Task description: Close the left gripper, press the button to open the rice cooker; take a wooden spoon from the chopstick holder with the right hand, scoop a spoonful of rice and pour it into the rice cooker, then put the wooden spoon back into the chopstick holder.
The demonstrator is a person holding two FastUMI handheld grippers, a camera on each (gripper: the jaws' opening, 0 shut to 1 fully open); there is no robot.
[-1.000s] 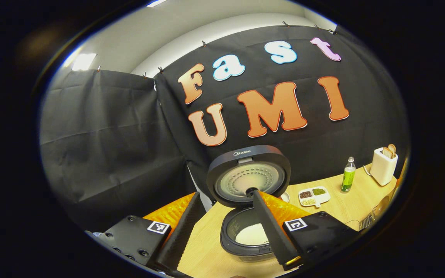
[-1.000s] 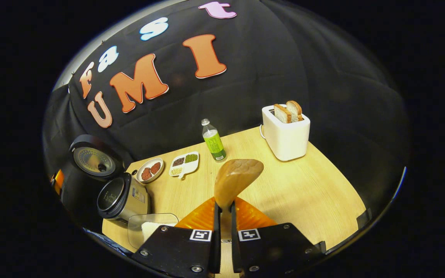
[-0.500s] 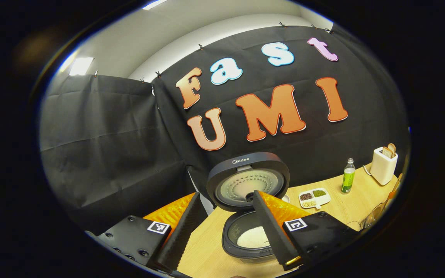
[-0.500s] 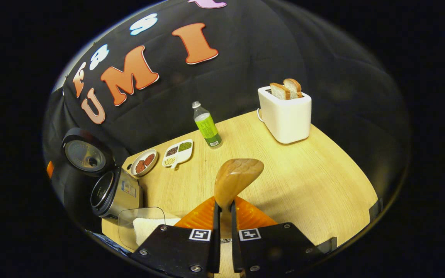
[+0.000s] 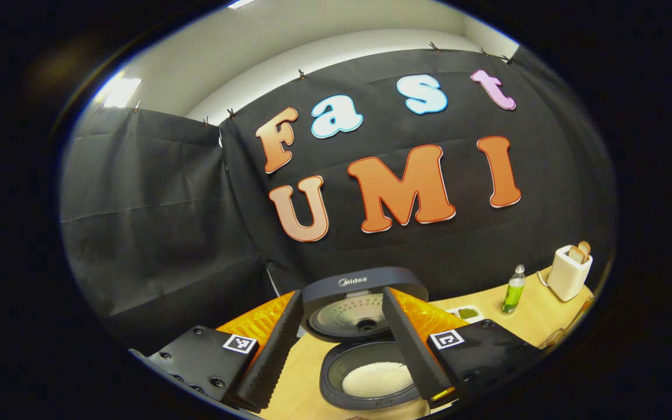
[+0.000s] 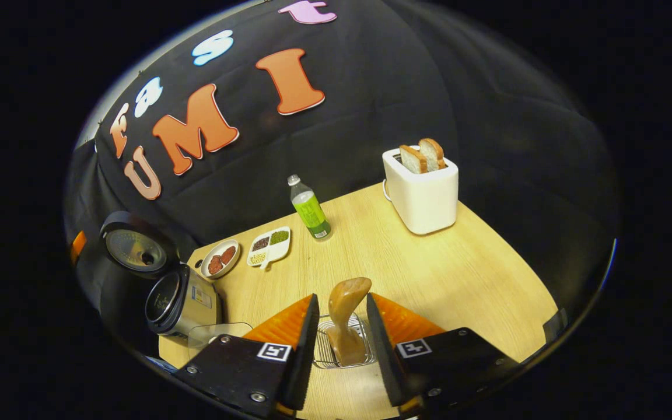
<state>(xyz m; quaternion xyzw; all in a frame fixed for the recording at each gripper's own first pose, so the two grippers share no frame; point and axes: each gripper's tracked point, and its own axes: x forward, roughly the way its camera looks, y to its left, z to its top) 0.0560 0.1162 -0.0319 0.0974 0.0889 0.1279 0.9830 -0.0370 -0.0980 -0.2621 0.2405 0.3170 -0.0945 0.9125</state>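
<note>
The rice cooker (image 5: 371, 373) stands with its lid (image 5: 359, 303) raised and white rice (image 5: 378, 378) in its pot, just ahead of my left gripper (image 5: 336, 344), which is open and holds nothing. In the right gripper view the cooker (image 6: 179, 300) is at the far left. The wooden spoon (image 6: 345, 318) stands bowl-up in the wire chopstick holder (image 6: 336, 350), between the fingers of my right gripper (image 6: 340, 338). That gripper is open, its fingers apart from the spoon on both sides.
On the wooden table (image 6: 429, 274) stand a white toaster (image 6: 420, 189) with bread, a green bottle (image 6: 310, 210), a divided dish of beans (image 6: 269, 248) and a small round dish (image 6: 219, 259). A clear box of rice (image 6: 219, 335) sits beside the cooker.
My right gripper has opened and let go of the spoon, which now stands in the chopstick holder. The left gripper has pulled back and tilted up a little, staying open.
</note>
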